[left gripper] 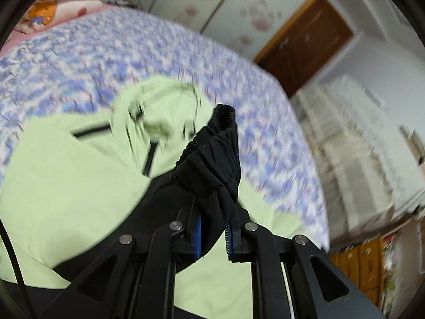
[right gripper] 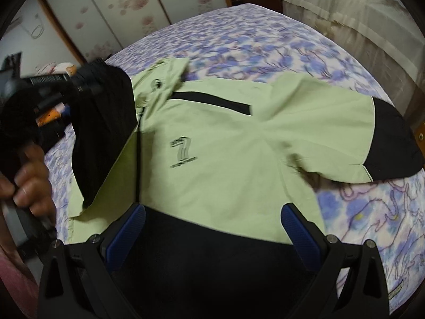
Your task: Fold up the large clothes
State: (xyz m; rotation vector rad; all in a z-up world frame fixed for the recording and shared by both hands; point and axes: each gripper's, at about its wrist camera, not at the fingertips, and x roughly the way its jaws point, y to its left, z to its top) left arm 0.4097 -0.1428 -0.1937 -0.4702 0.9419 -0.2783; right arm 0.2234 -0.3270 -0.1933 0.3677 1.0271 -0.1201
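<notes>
A light green jacket [right gripper: 225,143] with black trim lies front up on the bed; it also shows in the left wrist view [left gripper: 66,175]. My left gripper [left gripper: 213,228] is shut on the black cuff [left gripper: 212,159] of the jacket's left sleeve and holds it lifted above the jacket body. In the right wrist view that left gripper [right gripper: 87,85] and the raised black sleeve [right gripper: 103,133] are at the left. My right gripper [right gripper: 212,228] is open and empty above the jacket's black hem [right gripper: 212,252]. The other sleeve with its black cuff [right gripper: 393,146] lies spread to the right.
The bed has a blue-and-white flowered sheet [right gripper: 265,50]. Pillows [left gripper: 61,2] lie at its head. Wardrobe doors with pink flowers [right gripper: 114,5] stand behind it. A cloth-covered piece of furniture [right gripper: 353,8] stands beside the bed, and a brown door [left gripper: 305,45] is at the back.
</notes>
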